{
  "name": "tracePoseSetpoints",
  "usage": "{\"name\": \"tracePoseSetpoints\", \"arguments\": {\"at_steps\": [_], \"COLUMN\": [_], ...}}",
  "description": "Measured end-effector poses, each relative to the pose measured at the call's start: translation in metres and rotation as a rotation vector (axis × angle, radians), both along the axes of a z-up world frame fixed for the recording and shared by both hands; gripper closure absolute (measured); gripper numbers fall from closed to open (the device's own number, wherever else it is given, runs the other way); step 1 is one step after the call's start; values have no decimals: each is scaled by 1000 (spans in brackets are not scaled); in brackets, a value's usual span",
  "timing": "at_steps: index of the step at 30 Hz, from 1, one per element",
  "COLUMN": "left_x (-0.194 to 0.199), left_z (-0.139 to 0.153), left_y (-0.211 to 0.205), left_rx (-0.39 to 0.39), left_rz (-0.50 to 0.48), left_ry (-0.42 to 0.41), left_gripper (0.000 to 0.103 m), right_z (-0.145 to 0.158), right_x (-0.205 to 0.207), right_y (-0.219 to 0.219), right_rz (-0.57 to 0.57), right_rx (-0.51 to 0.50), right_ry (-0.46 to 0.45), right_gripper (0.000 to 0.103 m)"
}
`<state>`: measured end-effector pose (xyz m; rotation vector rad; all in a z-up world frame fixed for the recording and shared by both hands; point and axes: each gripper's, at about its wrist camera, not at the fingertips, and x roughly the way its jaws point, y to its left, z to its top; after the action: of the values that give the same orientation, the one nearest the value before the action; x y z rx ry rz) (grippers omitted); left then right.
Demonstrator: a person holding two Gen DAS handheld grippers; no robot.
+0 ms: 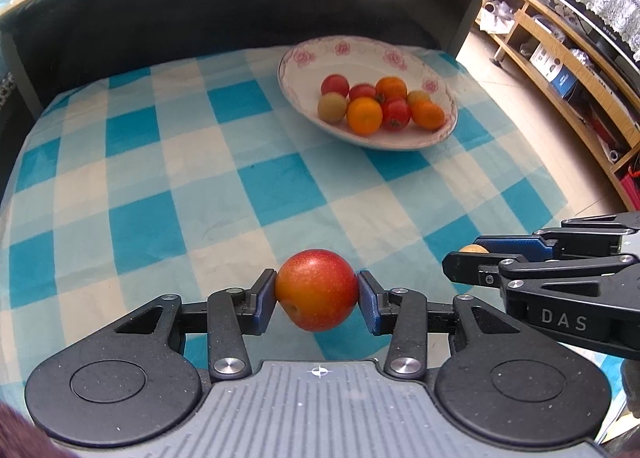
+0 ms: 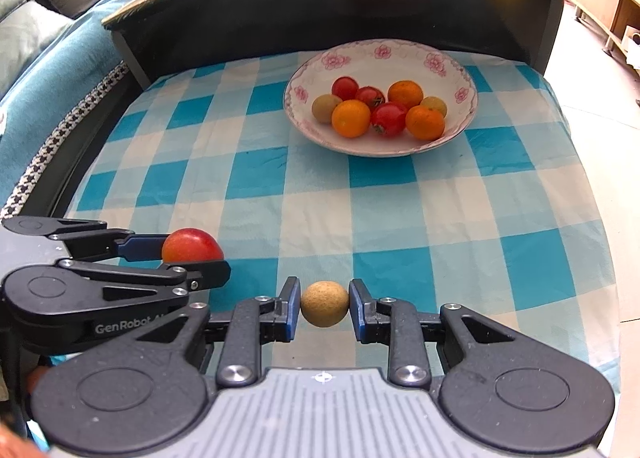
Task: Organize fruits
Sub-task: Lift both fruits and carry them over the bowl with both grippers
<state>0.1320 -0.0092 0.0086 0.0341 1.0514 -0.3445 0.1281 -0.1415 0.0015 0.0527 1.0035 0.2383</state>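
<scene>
Blue pads are pressed against both sides of a red-orange apple (image 1: 316, 290), which is held between the narrowed jaws of the left gripper (image 1: 317, 298) above the blue-and-white checked cloth (image 1: 192, 186). The apple sits squarely between the two fingertips, its dimpled end turned down toward the camera. Just beside it, a small tan, rough-skinned round fruit (image 2: 324, 303) is clamped at the middle of the right gripper (image 2: 325, 308), whose jaws are drawn almost fully together on it. The two grippers are held side by side near the front edge of the cloth. Well apart from them, at the far side of the cloth, a white bowl with pink flowers (image 2: 380, 54) is seen, filled with oranges (image 2: 351, 118), red tomatoes (image 2: 389, 119) and more tan fruits.
</scene>
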Motion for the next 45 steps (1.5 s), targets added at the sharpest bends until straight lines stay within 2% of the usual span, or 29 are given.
{"name": "tracePoseSetpoints", "arguments": {"at_steps": [8, 17, 24, 31, 45], "left_x": [25, 70, 105, 130, 150], "left_z": [16, 34, 30, 18, 14], "left_y": [-13, -41, -62, -65, -61], "left_rx": [-28, -13, 26, 28, 17], "left_rz": [-6, -14, -29, -4, 28], "left_ry": [-33, -89, -106, -87, -85], "left_gripper": [52, 52, 52, 52, 53], "right_z": [13, 32, 32, 25, 17], "right_x": [20, 58, 94, 126, 158], "right_y": [-13, -38, -50, -58, -61], "right_rz": [-39, -94, -118, -147, -164], "right_rx": [7, 22, 35, 50, 96], "right_ry": [-31, -75, -83, -74, -87], "right_gripper": [74, 74, 74, 74, 72]}}
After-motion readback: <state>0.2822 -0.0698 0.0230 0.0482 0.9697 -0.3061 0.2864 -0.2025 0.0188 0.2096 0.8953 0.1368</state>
